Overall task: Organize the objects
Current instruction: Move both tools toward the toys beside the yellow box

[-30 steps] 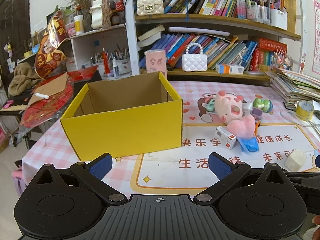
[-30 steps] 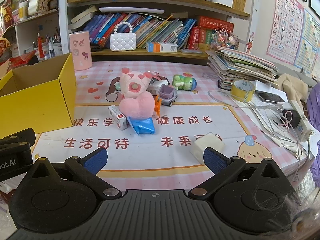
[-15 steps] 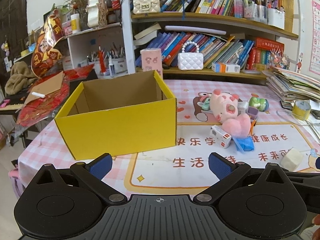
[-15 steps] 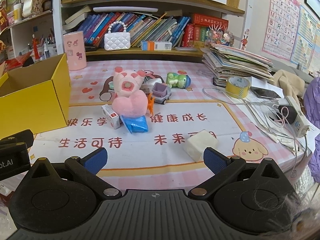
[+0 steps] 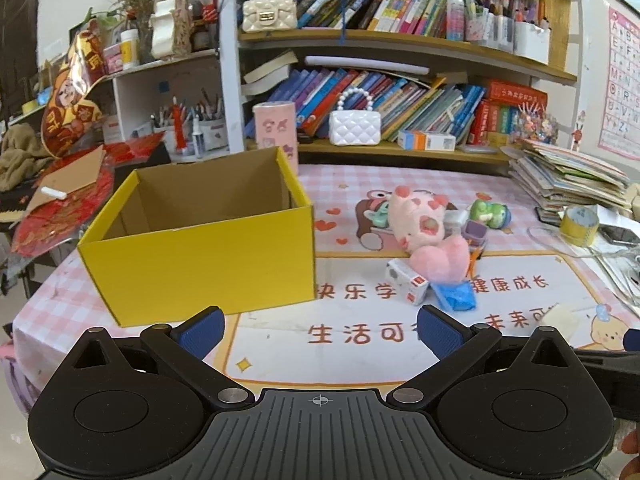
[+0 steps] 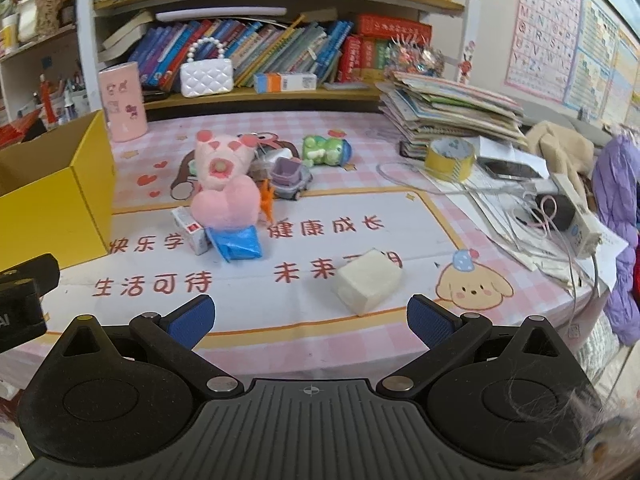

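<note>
Across the top of the frame, a wooden bookshelf [image 5: 400, 40] is packed with leaning books, and a white quilted purse [image 5: 354, 128] stands on its lower board. At right, a stack of booklets [image 6: 452, 112] lies behind a yellow tape roll [image 6: 450, 159], beside tangled cables [image 6: 520, 216].

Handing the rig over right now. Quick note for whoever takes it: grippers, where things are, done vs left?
Left gripper: open, holding nothing, facing the yellow box.
Right gripper: open, holding nothing, over the table's near edge; the white block lies just ahead of it.
Things: the box sits at the table's left and looks empty. To its right lies a pile: pink plush, small carton, blue packet, purple toy car. The green toy is behind them.
Done: nothing boxed yet.
Left: probably move the toys into the box; the white block looks like the nearest pick.
</note>
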Available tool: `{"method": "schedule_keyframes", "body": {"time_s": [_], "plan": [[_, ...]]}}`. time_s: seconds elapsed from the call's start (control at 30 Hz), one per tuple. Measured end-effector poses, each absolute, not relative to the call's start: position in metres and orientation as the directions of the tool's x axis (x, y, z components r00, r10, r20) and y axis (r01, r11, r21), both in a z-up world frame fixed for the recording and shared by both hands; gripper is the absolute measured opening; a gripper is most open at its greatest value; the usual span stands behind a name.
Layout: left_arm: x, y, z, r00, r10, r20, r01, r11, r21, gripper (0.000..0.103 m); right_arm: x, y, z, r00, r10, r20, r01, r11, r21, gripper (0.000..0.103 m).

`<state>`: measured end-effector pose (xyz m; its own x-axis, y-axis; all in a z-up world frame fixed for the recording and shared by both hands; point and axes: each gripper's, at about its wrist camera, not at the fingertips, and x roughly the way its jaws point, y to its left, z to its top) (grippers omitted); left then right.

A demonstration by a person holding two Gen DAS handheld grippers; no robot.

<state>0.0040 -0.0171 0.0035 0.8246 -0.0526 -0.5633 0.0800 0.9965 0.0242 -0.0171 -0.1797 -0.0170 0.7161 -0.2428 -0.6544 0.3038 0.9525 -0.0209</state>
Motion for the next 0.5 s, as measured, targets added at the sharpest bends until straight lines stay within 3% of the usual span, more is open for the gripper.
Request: {"method": "schedule_keyframes", "body": {"time_s": [0.2,0.5], "plan": [[0.01,-0.03,0.005,0.829,-0.042,-0.558,0.076,0.996,0.038,0.103,-0.009,-0.194,-0.019,0.712,-0.227,-0.664,0.299,0.954,-0.005,0.103],[0.027,-0.048,0.002,0.819,-0.078,-0.568,0.07,0.997,-0.035,0.103,0.014,-0.221,-0.025,0.713,-0.195,-0.673,0.253,0.967,-0.013,0.099]]}}
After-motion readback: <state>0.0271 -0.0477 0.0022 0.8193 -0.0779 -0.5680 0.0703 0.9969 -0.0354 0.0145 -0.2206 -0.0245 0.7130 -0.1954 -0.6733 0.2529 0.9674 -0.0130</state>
